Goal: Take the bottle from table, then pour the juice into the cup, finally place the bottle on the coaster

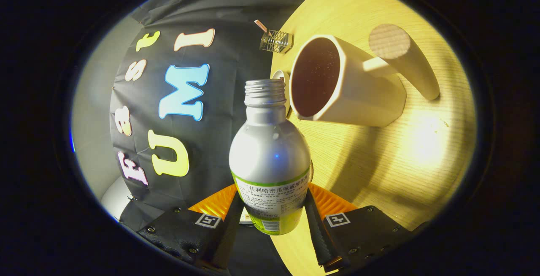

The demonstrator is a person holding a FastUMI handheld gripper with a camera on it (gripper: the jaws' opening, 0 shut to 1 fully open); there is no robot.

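Your gripper [270, 208] pinches the bottle [270, 158] (uncapped) at lower centre, its mouth beside the cup [363, 94] at upper right.

wire rack [276, 41] | far table edge | holds a stick

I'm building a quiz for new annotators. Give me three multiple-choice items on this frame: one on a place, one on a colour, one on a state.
1. Where is the bottle?
A. between the gripper fingers
B. inside the cup
C. on the coaster

2. What colour is the cup outside?
A. blue
B. cream
C. black

3. The bottle's mouth is:
A. capped
B. corked
C. uncapped

Answers: 1 A, both fingers press its labelled lower body. 2 B, its wall looks pale cream. 3 C, bare threads show at the neck.
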